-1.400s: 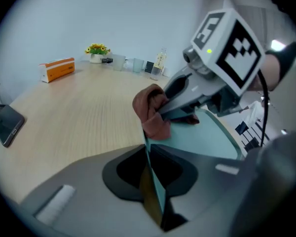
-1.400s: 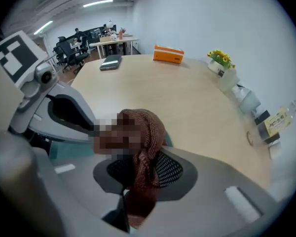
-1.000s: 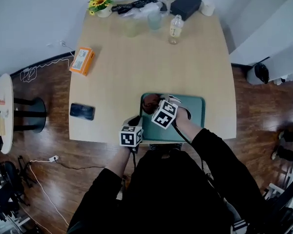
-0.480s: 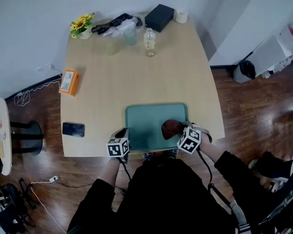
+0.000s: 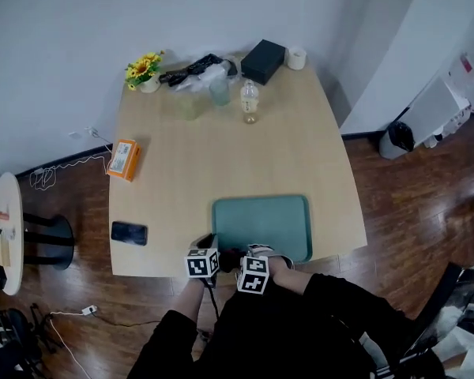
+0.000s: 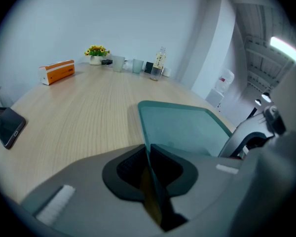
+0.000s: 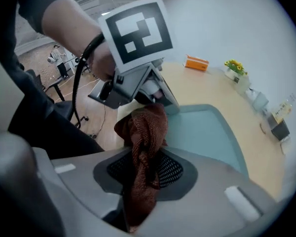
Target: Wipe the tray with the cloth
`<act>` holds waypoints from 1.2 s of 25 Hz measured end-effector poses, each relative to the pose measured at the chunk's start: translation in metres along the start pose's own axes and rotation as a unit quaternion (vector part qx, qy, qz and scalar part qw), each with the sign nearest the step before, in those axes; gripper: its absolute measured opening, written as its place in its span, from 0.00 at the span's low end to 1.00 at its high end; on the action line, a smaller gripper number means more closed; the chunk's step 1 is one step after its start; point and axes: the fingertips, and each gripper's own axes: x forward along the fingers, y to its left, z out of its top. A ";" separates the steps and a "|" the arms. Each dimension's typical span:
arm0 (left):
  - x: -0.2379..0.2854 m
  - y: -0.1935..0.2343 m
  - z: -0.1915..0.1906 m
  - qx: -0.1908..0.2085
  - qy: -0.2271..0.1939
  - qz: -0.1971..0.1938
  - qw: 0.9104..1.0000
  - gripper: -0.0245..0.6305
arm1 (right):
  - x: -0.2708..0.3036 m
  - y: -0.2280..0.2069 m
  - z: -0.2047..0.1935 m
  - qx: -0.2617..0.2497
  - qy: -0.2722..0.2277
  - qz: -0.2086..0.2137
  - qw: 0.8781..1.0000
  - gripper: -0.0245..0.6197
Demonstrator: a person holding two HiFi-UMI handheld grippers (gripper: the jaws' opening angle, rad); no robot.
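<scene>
A teal tray (image 5: 261,224) lies on the wooden table's near edge. My left gripper (image 5: 214,248) is shut on the rim of the tray's near left corner; in the left gripper view the tray (image 6: 187,127) rim runs between the closed jaws of that gripper (image 6: 149,154). Right beside it, my right gripper (image 5: 248,254) is shut on a bunched brown cloth (image 5: 231,257) at the tray's near edge. In the right gripper view the cloth (image 7: 143,132) hangs out of the right gripper (image 7: 145,162) over the tray (image 7: 207,132), just short of the left gripper (image 7: 158,100).
A black phone (image 5: 129,233) lies left of the tray and an orange box (image 5: 123,159) at the table's left edge. At the far end stand a bottle (image 5: 250,101), cups (image 5: 220,93), a black box (image 5: 263,61) and flowers (image 5: 144,69).
My right gripper swept the cloth from the tray's far left to its near right, then back to the near left corner. The left gripper kept its hold on the tray.
</scene>
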 end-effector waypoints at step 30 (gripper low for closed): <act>-0.117 -0.082 0.128 0.108 -0.174 -0.034 0.978 0.08 | -0.199 -0.132 -0.064 0.302 -0.207 -0.189 0.911 0.19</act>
